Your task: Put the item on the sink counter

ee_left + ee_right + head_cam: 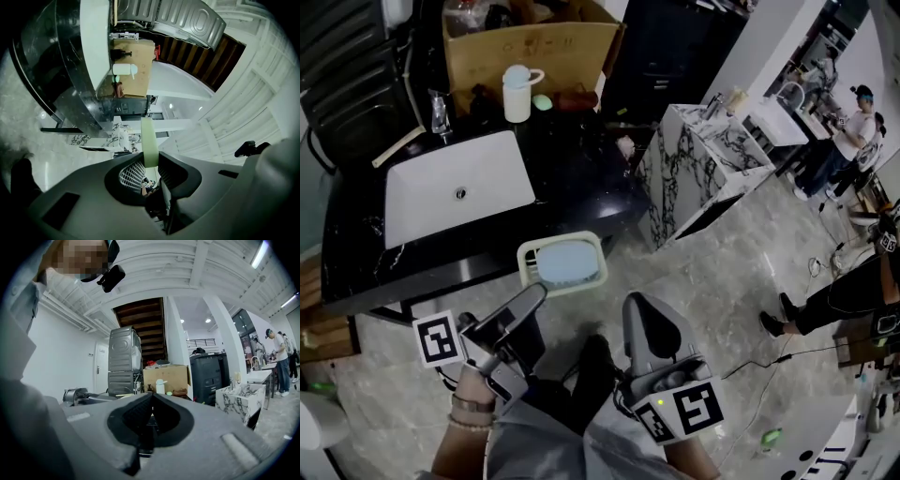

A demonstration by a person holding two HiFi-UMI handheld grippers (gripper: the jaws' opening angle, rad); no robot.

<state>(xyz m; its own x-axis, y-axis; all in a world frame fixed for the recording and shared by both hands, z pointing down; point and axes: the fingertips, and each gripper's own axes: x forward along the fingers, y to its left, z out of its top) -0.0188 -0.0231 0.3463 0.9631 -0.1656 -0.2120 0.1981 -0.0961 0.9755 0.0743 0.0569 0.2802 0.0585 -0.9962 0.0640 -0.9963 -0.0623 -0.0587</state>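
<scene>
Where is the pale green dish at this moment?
In the head view the pale green dish is near the centre, its rim clamped in the left gripper, just off the front edge of the black sink counter, below the white basin.

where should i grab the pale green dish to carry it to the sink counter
By its thin raised rim at the near edge, coming from the person's side with the jaws either side of the rim. The pale green dish is broad and shallow and a blue item lies in it, so a level edge pinch probably suits best. The left gripper is clamped there.
</scene>
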